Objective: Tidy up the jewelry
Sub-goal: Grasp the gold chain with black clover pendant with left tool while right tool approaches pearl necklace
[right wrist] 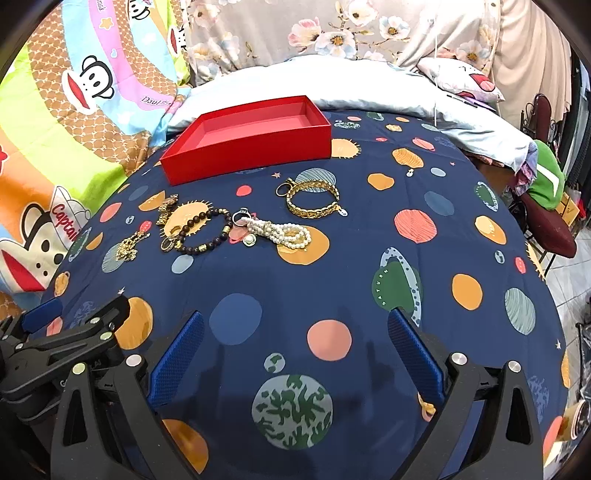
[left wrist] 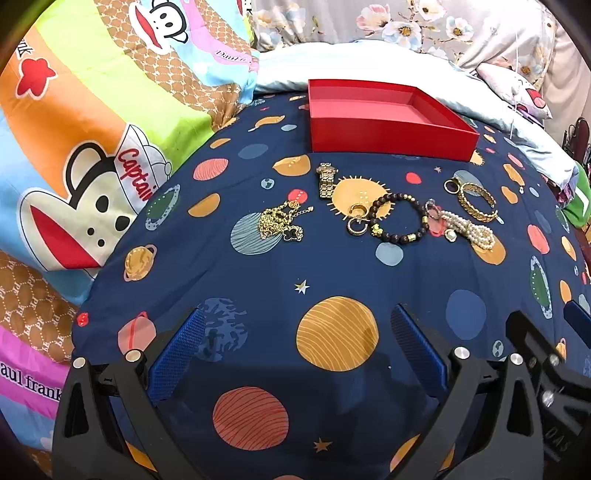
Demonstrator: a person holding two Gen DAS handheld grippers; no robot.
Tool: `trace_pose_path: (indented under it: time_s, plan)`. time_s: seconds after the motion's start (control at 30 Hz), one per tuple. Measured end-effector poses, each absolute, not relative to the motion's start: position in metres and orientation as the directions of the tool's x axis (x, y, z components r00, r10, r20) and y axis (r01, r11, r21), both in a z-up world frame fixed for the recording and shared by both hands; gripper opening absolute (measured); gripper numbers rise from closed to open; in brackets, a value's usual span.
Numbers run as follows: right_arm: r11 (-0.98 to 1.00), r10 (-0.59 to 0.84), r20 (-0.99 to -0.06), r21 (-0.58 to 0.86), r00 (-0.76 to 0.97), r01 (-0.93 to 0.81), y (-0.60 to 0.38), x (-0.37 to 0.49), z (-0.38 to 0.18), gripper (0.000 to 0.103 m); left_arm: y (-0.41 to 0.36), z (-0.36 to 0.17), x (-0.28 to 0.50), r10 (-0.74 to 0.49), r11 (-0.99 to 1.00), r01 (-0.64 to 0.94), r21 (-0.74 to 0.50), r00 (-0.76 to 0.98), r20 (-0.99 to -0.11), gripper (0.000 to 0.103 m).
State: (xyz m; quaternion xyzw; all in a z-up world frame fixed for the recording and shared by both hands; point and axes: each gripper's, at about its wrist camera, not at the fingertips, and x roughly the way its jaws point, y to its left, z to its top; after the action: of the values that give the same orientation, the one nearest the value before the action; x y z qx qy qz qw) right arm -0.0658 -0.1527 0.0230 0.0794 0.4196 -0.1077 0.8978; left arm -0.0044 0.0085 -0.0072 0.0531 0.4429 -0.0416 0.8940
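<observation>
An empty red box [left wrist: 388,138] [right wrist: 255,151] lies on a navy planet-print sheet. In front of it the jewelry is spread in a row: a gold watch [left wrist: 325,180] [right wrist: 166,210], a gold chain necklace [left wrist: 279,221] [right wrist: 129,243], small hoop earrings [left wrist: 356,219] [right wrist: 171,240], a dark bead bracelet [left wrist: 400,218] [right wrist: 207,230], a pearl strand [left wrist: 469,229] [right wrist: 284,232], a gold bangle [left wrist: 476,201] [right wrist: 314,201] and a ring [left wrist: 451,185]. My left gripper [left wrist: 297,317] and right gripper [right wrist: 295,321] both hover open over the sheet, well short of the jewelry, holding nothing.
A cartoon-monkey quilt [left wrist: 92,129] [right wrist: 55,110] rises on the left. A pale blue pillow [left wrist: 369,62] [right wrist: 332,81] and floral fabric [right wrist: 332,29] sit behind the box. The bed's right edge drops to a chair [right wrist: 546,221] and tiled floor.
</observation>
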Motion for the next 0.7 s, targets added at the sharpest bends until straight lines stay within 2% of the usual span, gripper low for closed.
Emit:
trace_pose_path:
  time_s: [0.2,0.27,0.47,0.5,0.57,0.63,0.7]
  plan:
    - [0.966,-0.106,-0.783,0.065,0.613,0.251,-0.157,-0.058,0.015,0.093,0.023,-0.018,0.004,0.010,0.996,0.067,0.063,0.594,-0.805,0.098]
    - [0.968,-0.096,-0.788,0.069,0.608,0.243,-0.157,-0.054,0.012,0.088,0.030,-0.022,0.007,0.022,0.997,0.047,0.060,0.586,-0.810,0.098]
    - [0.969,-0.085,-0.801,0.071,0.592,0.236,-0.156,-0.045,0.005,0.084,0.045,-0.026,0.023,-0.002,0.999,0.038,0.025,0.583,-0.812,0.097]
    - [0.969,-0.085,-0.803,0.072,0.590,0.237,-0.156,-0.044,0.004,0.084,0.045,-0.027,0.027,-0.006,0.999,0.036,0.019,0.585,-0.811,0.095]
    - [0.968,-0.085,-0.805,0.074,0.587,0.241,-0.157,-0.042,0.002,0.084,0.045,-0.029,0.035,-0.024,0.999,0.045,0.003,0.580,-0.814,0.081]
    - [0.967,-0.087,-0.807,0.073,0.584,0.244,-0.159,-0.039,0.001,0.084,0.044,-0.033,0.046,-0.038,0.999,0.048,-0.013,0.569,-0.822,0.072]
    - [0.966,-0.091,-0.808,0.071,0.582,0.249,-0.161,-0.037,0.000,0.084,0.042,-0.034,0.053,-0.041,0.999,0.044,-0.020,0.569,-0.821,0.070]
